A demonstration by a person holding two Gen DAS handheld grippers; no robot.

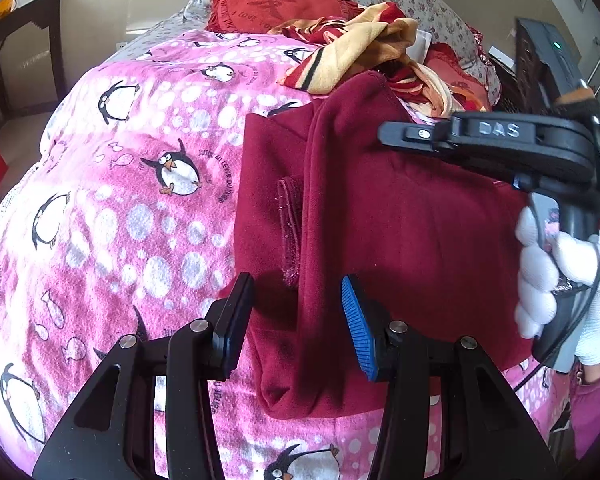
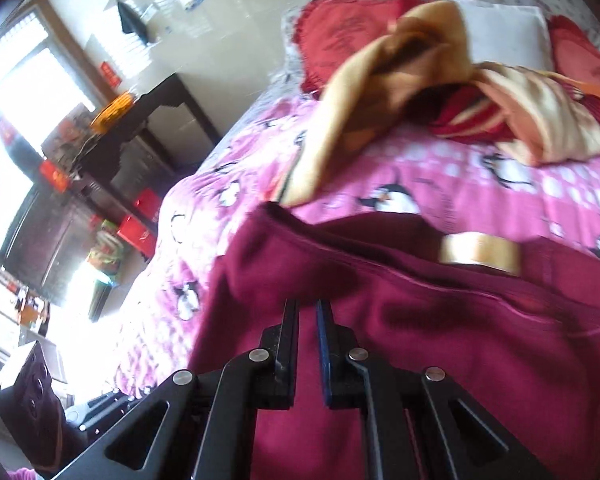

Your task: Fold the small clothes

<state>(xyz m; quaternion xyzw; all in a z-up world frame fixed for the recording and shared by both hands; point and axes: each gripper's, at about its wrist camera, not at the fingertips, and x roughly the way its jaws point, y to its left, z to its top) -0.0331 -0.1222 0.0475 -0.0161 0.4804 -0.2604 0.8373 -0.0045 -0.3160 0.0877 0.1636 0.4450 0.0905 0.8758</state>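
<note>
On the bed, a pink penguin-print blanket covers the mattress, and a dark red garment lies on it, partly folded, with one fold running from top to bottom. Left of the garment, only the blanket shows. At the near edge of the garment stands the left tool, its jaws apart, one finger over the blanket edge and the blue-padded finger over the red cloth; no cloth is pinched between them. Beyond the garment, toward the head of the bed, a crumpled yellow and red cloth lies beside a red heart-shaped cushion. Right of the garment, a hand in a white glove holds the right tool by its grip. In the right wrist view its jaws are clenched nearly together above the garment, and I cannot tell whether any cloth is caught between them.
</note>
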